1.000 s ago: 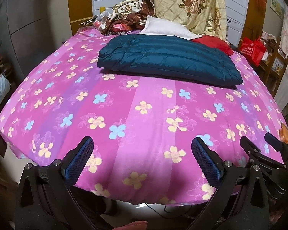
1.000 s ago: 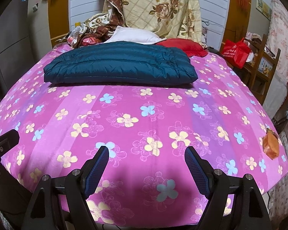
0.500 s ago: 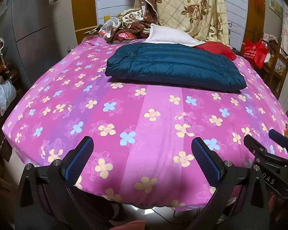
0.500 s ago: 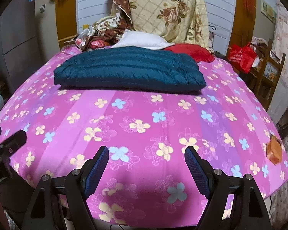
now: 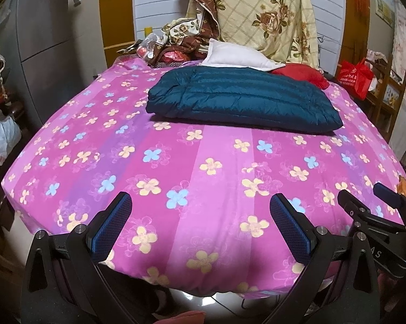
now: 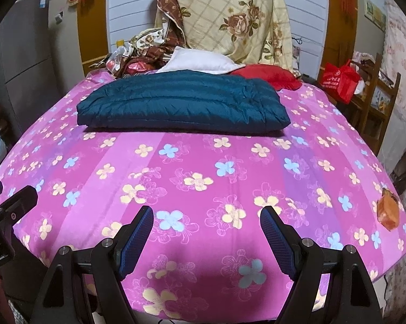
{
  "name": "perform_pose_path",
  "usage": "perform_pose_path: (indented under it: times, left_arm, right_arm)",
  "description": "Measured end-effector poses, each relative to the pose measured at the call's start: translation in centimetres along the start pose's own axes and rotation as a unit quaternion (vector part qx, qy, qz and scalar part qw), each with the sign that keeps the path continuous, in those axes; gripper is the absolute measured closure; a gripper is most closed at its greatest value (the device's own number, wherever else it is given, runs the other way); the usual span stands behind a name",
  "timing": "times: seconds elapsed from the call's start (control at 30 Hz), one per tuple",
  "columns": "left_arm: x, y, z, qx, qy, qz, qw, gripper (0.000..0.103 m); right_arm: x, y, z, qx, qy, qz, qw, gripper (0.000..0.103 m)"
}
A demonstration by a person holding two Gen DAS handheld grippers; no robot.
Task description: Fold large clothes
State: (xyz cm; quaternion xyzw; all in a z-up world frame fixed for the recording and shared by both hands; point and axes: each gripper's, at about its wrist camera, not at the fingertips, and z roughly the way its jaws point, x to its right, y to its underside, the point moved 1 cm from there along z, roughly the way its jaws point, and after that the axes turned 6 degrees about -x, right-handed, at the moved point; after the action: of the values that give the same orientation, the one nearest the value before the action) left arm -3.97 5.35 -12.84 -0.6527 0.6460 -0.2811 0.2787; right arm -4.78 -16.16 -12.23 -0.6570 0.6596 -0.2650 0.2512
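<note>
Folded teal down jacket (image 5: 243, 100) lies well beyond both grippers' released, empty jaws.

Dim indoor light, sharp focus, fisheye-bent edges.

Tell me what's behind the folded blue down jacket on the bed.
Behind the blue down jacket lie a white pillow and a red cushion, both partly hidden by it. Farther back a floral quilt hangs. Whatever lies under the jacket is covered.
</note>
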Motion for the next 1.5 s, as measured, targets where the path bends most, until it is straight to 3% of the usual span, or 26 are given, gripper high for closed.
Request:
perform_pose_path:
  times: [0.3,0.4,0.7,1.23,1.5]
  left_arm:
    - [0.4,0.1,0.5,-0.001,0.002,0.004,1.0000,0.001]
    - [0.5,0.2,0.4,0.003,-0.002,0.007,1.0000,0.001]
    - [0.3,0.2,0.0,0.011,0.005,0.005,0.9999,0.001]
    - [1.3,0.5,0.7,-0.025,0.042,0.012,0.9987,0.001]
    - [1.4,0.6,0.9,-0.028,0.043,0.011,0.9986,0.001]
  right_arm:
    - [0.9,0.1,0.2,0.011,0.016,0.008,1.000,0.024]
    - [1.1,0.0,0.8,0.004,0.004,0.022,1.000,0.024]
    - [0.0,0.3,0.9,0.000,0.009,0.000,1.000,0.024]
    - [0.2,0.7,0.7,-0.008,0.011,-0.001,1.000,0.023]
    - [0.1,0.9,0.7,-0.011,0.009,0.002,1.000,0.023]
